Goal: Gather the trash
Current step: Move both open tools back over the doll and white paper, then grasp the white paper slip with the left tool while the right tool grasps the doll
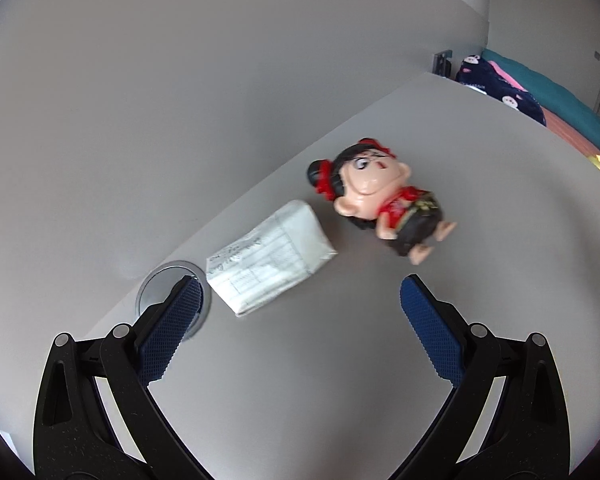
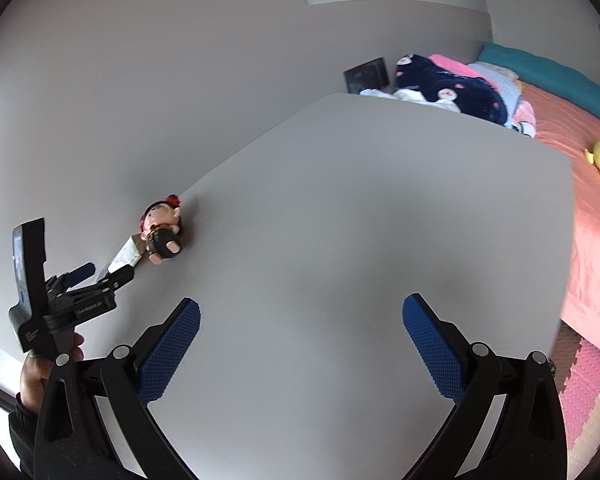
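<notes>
Looking through the left wrist, my left gripper [image 1: 300,296] gapes wide over the table [image 1: 480,280], folded paper [image 1: 271,258] at eleven o'clock, doll [image 1: 384,206] just beyond at one. Right wrist: my right gripper [image 2: 300,320] spread wide, paper [image 2: 126,256] far off at ten.

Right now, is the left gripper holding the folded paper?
No, the left gripper is open and the folded paper lies untouched on the table ahead.
</notes>
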Demonstrator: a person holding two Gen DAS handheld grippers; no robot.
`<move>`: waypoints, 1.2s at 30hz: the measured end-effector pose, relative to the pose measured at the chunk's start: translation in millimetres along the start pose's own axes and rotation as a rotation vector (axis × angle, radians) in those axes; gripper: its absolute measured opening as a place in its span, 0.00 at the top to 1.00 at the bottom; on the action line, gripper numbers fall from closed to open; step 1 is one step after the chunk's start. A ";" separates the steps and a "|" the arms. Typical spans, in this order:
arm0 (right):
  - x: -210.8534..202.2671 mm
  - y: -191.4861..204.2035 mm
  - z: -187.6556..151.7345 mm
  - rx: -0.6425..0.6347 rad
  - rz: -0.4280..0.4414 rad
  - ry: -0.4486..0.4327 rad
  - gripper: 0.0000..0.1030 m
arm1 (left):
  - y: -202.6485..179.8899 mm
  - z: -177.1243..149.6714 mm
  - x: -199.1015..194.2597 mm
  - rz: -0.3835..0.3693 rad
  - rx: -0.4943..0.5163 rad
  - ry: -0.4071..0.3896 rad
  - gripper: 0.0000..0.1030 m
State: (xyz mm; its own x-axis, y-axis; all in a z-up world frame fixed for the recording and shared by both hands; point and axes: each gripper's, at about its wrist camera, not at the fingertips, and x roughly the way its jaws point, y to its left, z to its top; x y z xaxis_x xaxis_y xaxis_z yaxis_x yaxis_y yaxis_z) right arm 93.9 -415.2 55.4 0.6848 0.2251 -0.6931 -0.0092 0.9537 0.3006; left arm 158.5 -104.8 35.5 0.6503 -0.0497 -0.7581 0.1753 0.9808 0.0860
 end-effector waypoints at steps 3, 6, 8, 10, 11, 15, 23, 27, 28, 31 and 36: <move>11.7 15.7 1.5 -0.004 0.030 0.020 0.02 | 4.1 4.2 12.9 -0.005 0.034 0.014 0.06; 24.0 35.7 5.3 -0.011 0.058 0.035 0.02 | -0.2 9.8 24.1 -0.012 0.093 0.018 0.06; 34.7 49.7 10.1 -0.012 0.073 0.045 0.02 | -4.1 13.6 32.0 -0.016 0.120 0.020 0.06; 44.6 62.9 15.1 -0.016 0.085 0.053 0.02 | -4.0 15.5 37.7 -0.024 0.124 0.022 0.14; 49.4 69.6 17.8 -0.022 0.090 0.055 0.02 | -3.4 15.8 39.6 -0.030 0.121 0.025 0.20; 69.0 96.8 28.3 -0.059 0.100 0.067 0.02 | 2.1 13.4 40.5 -0.029 0.106 0.015 0.40; 108.5 143.9 38.5 -0.163 0.075 0.100 0.02 | 24.3 10.0 35.7 -0.117 -0.035 -0.001 0.50; 129.0 161.0 43.5 -0.212 0.026 0.102 0.02 | 26.5 8.4 34.5 -0.119 -0.041 -0.003 0.50; 133.9 167.0 44.8 -0.231 0.020 0.100 0.02 | 26.8 8.3 34.3 -0.118 -0.040 -0.003 0.50; 149.9 180.2 46.6 -0.255 -0.002 0.125 0.02 | 29.4 6.9 32.5 -0.125 -0.045 -0.004 0.50; 172.7 187.6 44.8 -0.255 -0.042 0.168 0.19 | 29.1 7.3 32.1 -0.129 -0.048 -0.003 0.50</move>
State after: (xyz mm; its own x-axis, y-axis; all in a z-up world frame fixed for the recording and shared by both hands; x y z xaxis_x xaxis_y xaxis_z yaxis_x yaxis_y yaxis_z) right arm 243.1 -206.3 21.4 0.5589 0.1938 -0.8063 -0.1803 0.9774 0.1099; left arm 189.9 -79.2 18.4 0.6267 -0.1763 -0.7591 0.2218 0.9741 -0.0432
